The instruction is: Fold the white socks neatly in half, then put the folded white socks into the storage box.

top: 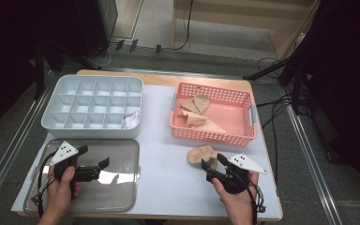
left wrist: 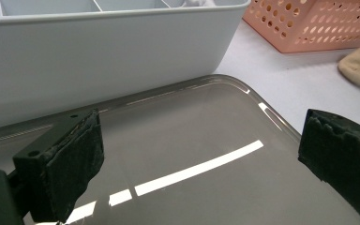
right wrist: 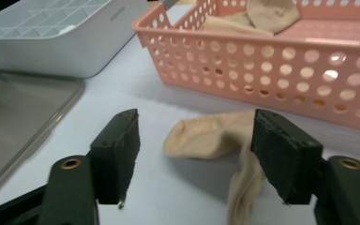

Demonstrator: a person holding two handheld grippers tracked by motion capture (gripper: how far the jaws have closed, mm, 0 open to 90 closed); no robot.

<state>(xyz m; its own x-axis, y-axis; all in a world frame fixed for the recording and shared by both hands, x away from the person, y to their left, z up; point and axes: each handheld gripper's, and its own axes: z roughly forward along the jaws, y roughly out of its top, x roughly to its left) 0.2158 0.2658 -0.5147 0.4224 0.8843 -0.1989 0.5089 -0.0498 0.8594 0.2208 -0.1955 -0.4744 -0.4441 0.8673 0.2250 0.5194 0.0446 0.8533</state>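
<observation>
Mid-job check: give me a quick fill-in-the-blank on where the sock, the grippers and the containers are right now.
1. The loose beige sock lies on the table in front of the ____ gripper.
2. That gripper's jaws are ____, with no pad pressing on the sock.
3. The left gripper hovers over the clear ____.
4. More socks lie in the ____ basket, right of the grey divided box.

Missing words: right; open; lid; pink
</observation>
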